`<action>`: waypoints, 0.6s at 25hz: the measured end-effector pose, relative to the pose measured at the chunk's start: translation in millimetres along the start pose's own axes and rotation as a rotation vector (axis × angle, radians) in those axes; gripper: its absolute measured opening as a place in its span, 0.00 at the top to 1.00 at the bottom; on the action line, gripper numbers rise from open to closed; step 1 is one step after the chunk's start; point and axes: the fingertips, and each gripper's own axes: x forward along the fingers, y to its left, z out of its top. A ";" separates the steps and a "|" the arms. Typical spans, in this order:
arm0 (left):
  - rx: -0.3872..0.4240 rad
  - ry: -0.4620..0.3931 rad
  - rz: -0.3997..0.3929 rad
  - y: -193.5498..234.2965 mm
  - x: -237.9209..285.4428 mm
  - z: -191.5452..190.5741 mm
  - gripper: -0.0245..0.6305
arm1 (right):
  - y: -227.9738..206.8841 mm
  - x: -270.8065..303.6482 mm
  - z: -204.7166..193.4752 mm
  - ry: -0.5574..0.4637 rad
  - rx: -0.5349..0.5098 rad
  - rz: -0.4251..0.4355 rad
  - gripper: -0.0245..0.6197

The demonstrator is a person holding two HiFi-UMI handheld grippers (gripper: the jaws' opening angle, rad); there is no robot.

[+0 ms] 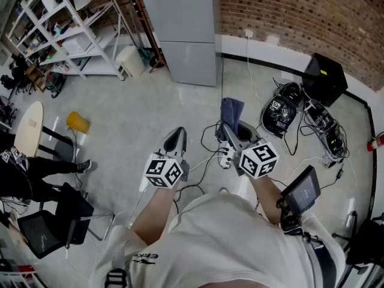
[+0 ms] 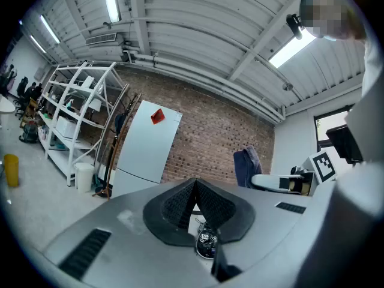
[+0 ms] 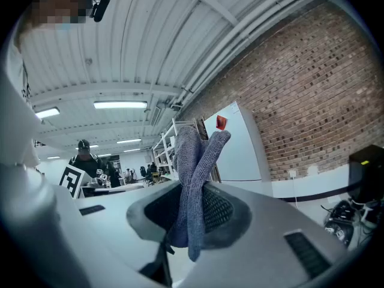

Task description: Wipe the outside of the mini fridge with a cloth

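In the head view the person stands on an open grey concrete floor, with bare room on every side of both arms. The left tongs and right tongs point toward the tall pale grey two-door fridge, which stands well apart from them against the red brick wall. A white metal shelving rack stands left of the fridge, a yellow bin sits alone on the floor at left, and black cables with a black box lie at right along the wall. In the left gripper view the left tongs are pressed together with nothing between them; the fridge shows ahead, its edges free, with a small red tag near its top. In the right gripper view the right tongs are clamped on a blue-grey knitted cloth, which sticks up above the tips in two folds, clear of the fridge behind it.
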 end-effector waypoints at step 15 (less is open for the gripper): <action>-0.011 -0.013 0.101 6.6 30.9 -3.1 0.96 | -43.9 22.4 2.7 0.012 0.040 0.061 0.84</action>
